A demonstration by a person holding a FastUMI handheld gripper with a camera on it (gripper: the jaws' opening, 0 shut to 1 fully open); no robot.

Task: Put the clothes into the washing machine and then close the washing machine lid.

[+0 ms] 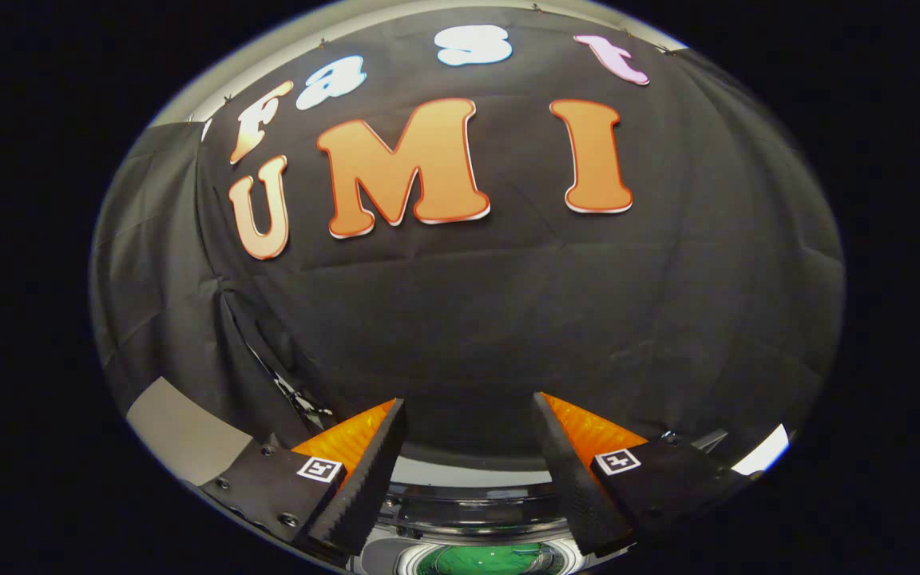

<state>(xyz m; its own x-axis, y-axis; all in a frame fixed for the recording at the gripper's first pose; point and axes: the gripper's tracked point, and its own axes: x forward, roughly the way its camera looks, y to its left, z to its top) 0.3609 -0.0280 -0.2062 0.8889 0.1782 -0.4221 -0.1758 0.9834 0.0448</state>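
Note:
My gripper [469,403] is open, its two fingers spread wide with nothing between them, pointing at the booth's black cloth wall. Below and between the fingers lies the top of the washing machine [472,511], with a white and chrome rim. Something green [482,559] shows inside its round opening, under the fingers. I cannot tell what the green thing is. The machine's lid is hidden from me.
The black cloth wall [508,319] stands close behind the machine. A pale grey panel [176,435] sits by the left finger, and a bright strip [763,451] beside the right finger.

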